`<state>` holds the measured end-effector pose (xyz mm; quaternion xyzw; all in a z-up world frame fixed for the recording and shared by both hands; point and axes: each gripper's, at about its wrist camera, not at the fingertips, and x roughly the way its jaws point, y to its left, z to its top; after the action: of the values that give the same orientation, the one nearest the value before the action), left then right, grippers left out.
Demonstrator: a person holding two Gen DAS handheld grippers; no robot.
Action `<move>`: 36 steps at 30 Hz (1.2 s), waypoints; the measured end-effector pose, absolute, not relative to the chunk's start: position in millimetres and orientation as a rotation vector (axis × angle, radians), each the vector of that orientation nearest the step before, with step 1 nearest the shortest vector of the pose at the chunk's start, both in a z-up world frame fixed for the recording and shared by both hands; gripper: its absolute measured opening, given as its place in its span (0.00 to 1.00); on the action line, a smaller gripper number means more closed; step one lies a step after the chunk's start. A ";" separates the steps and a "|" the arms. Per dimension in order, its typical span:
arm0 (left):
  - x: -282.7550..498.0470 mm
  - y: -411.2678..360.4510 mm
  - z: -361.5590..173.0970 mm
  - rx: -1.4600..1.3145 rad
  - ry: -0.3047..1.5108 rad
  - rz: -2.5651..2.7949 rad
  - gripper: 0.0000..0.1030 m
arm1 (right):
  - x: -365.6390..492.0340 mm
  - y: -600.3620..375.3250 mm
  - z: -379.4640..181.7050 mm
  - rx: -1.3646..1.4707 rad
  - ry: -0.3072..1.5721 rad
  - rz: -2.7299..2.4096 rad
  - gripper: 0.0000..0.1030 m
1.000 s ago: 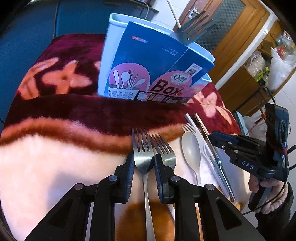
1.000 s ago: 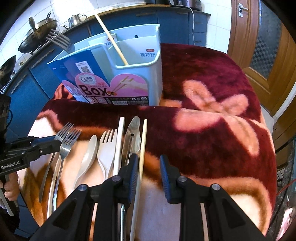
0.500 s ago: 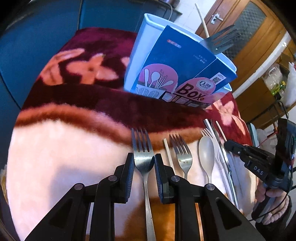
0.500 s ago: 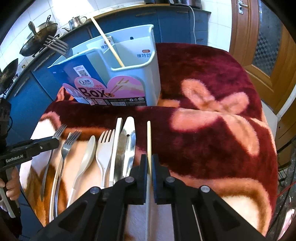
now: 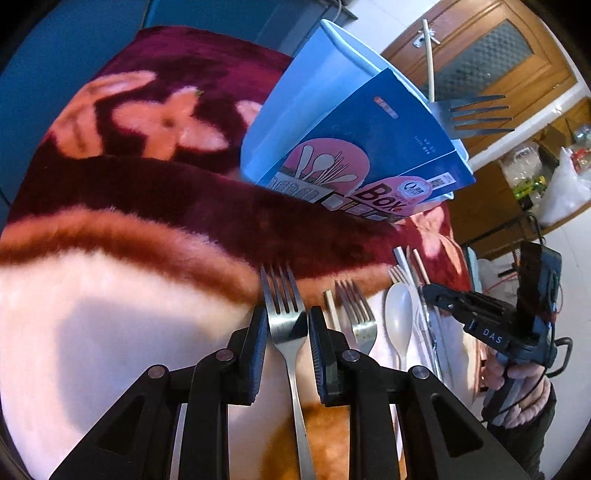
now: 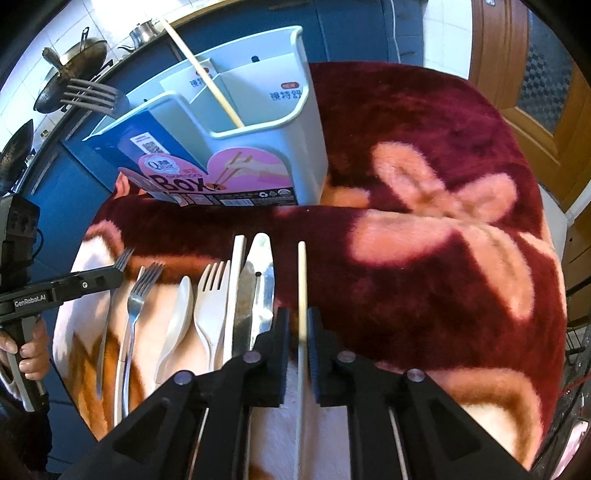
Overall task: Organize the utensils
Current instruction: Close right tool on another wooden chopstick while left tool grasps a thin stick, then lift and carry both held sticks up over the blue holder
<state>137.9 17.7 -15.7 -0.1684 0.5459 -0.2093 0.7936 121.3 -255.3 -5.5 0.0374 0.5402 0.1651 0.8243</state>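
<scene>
My left gripper (image 5: 286, 319) is shut on a metal fork (image 5: 282, 295), tines forward, held above the blanket. My right gripper (image 6: 297, 325) is shut on a pale chopstick (image 6: 302, 280) that points at the holder. The light blue utensil holder (image 6: 280, 122) with a blue-and-pink label stands at the back; it holds one chopstick (image 6: 203, 70) and one fork (image 6: 90, 96). It also shows in the left wrist view (image 5: 332, 122). On the blanket lie a metal fork (image 6: 138, 295), a white spoon (image 6: 177, 321), a white plastic fork (image 6: 208, 306), a white stick (image 6: 234, 291) and a metal knife (image 6: 258, 288).
A dark red and pink floral blanket (image 6: 424, 229) covers the table. Blue cabinets (image 6: 354, 33) and pans (image 6: 70, 70) stand behind the holder. A wooden door (image 6: 535, 74) is at the right. The table edge drops off at the right.
My left gripper has lifted the fork and swung left, away from the row of utensils. My right gripper has closed on the chopstick and moved it clear of the knife.
</scene>
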 end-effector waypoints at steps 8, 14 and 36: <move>138.9 19.7 -17.1 -0.367 1.133 -0.525 0.05 | 123.6 -254.3 -5.8 0.095 1.143 0.334 0.14; 123.0 17.4 -6.4 -0.326 1.056 -0.498 0.05 | 115.1 -254.5 -4.7 0.110 1.082 0.298 0.06; 86.0 26.0 117.6 -0.248 0.543 -0.364 0.01 | 33.2 -255.2 69.3 0.151 0.551 0.298 0.06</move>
<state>86.0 26.0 117.6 -0.1213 0.2661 -0.1783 0.9395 33.2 -255.2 69.3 0.0743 0.2708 0.1464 0.9485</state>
